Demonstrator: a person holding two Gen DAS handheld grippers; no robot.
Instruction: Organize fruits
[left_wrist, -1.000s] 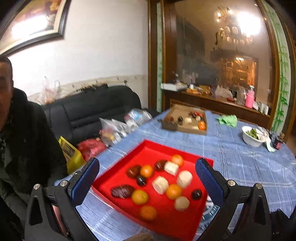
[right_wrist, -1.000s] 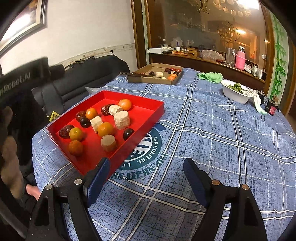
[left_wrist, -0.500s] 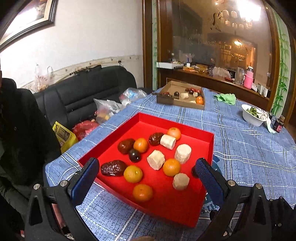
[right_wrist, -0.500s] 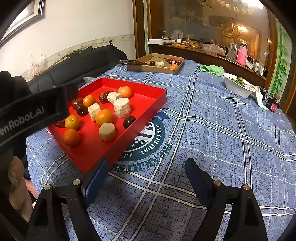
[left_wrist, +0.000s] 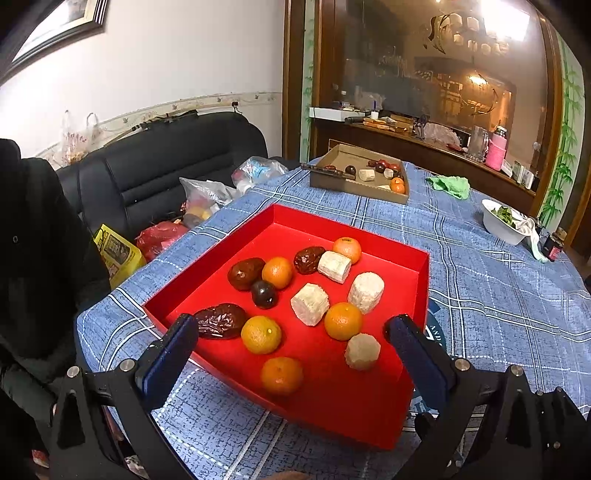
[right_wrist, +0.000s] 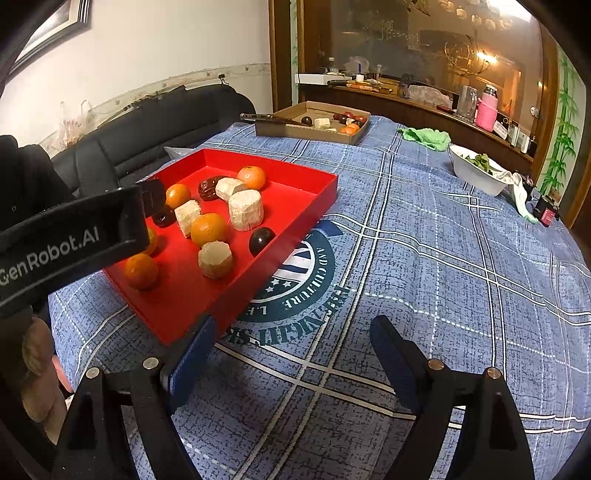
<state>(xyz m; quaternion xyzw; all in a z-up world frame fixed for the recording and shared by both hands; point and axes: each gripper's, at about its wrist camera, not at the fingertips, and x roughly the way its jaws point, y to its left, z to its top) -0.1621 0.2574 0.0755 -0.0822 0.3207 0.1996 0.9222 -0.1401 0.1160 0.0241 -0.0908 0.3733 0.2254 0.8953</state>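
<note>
I am holding the left tongs (left_wrist: 291, 339) spread and empty above the near end of the red tray (left_wrist: 421, 266); the right tongs (right_wrist: 291, 339) are gaping too, over bare tablecloth (right_wrist: 443, 258) beside the tray. Between my left fingers are sitting oranges (left_wrist: 260, 334), probably light and firm, best pinched across the middle. The wrinkled dates (left_wrist: 220, 320) are looking softer, perhaps sticky. Farther ahead a cardboard box (left_wrist: 354, 184) is waiting, a sofa (left_wrist: 166, 166) standing off left.
</note>
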